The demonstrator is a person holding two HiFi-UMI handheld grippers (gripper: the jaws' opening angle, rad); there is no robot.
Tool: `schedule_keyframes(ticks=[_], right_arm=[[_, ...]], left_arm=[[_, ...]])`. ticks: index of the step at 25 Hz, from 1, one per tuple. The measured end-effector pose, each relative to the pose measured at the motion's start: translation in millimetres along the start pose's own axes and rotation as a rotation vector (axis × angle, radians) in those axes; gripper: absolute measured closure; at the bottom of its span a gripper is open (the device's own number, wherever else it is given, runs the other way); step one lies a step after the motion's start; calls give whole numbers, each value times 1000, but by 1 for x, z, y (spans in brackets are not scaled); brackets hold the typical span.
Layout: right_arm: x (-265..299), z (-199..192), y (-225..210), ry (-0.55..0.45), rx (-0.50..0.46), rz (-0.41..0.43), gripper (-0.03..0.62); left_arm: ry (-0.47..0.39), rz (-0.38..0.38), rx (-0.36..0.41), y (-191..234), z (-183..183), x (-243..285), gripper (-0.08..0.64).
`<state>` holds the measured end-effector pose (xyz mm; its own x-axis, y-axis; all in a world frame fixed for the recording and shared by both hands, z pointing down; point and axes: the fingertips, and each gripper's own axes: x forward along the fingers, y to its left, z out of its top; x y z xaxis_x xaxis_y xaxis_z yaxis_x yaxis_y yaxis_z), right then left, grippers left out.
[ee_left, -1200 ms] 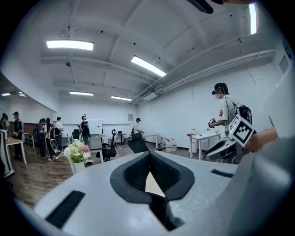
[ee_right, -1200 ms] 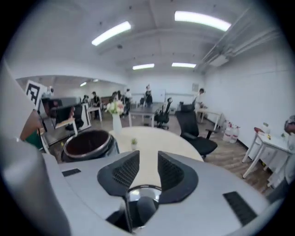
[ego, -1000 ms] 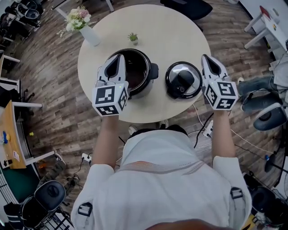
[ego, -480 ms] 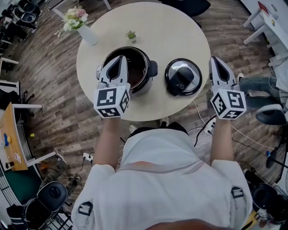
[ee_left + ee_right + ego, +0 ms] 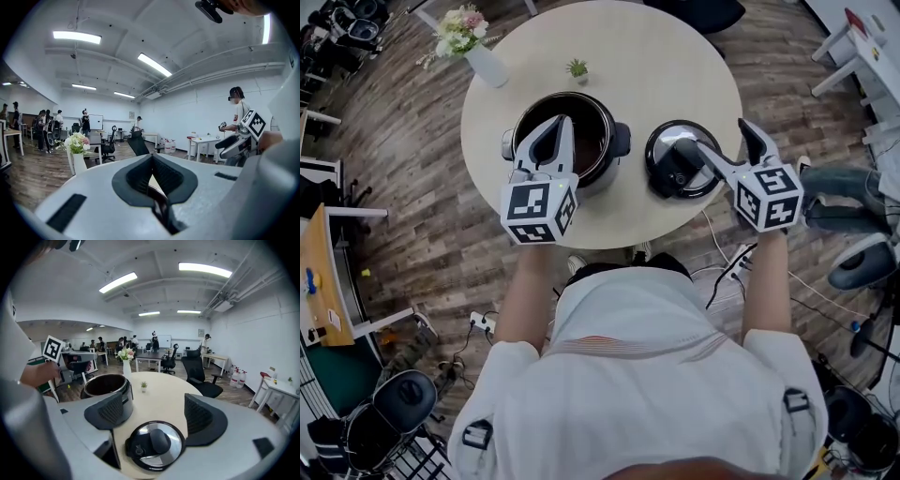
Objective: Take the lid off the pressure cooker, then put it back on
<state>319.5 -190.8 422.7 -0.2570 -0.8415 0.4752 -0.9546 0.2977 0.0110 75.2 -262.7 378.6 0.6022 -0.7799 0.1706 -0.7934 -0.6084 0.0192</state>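
The black pressure cooker pot [image 5: 572,131] stands open on the round beige table [image 5: 666,75]. Its lid [image 5: 680,159], glass with a black knob, lies flat on the table to the pot's right. My left gripper [image 5: 555,127] hangs shut over the pot's near rim, nothing clearly held. My right gripper [image 5: 724,139] has just been opening and now stands open just above the lid's right side, pads clear of it. In the right gripper view the lid [image 5: 154,445] lies below and between the wide jaws, with the pot [image 5: 107,389] to its left.
A white vase of flowers [image 5: 478,52] and a tiny potted plant [image 5: 577,68] stand at the table's far side. A black office chair [image 5: 698,14] is beyond the table. White furniture [image 5: 862,56] stands at the right. Cables and a power strip [image 5: 731,267] lie on the floor.
My right gripper swung in from beyond the table's right edge toward the lid and its jaws opened wide. The left gripper stayed over the pot, shut.
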Motion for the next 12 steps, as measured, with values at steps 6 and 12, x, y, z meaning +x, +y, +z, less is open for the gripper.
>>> schedule_keyframes(ticks=[6,12], right_arm=[[45,-72,-9,244,-21,63,193],[99,-152,-13,432,5,130,173]], left_arm=[[9,27,-10,0,-6,-8,555],[16,72,-26,8,-14,-25,555]])
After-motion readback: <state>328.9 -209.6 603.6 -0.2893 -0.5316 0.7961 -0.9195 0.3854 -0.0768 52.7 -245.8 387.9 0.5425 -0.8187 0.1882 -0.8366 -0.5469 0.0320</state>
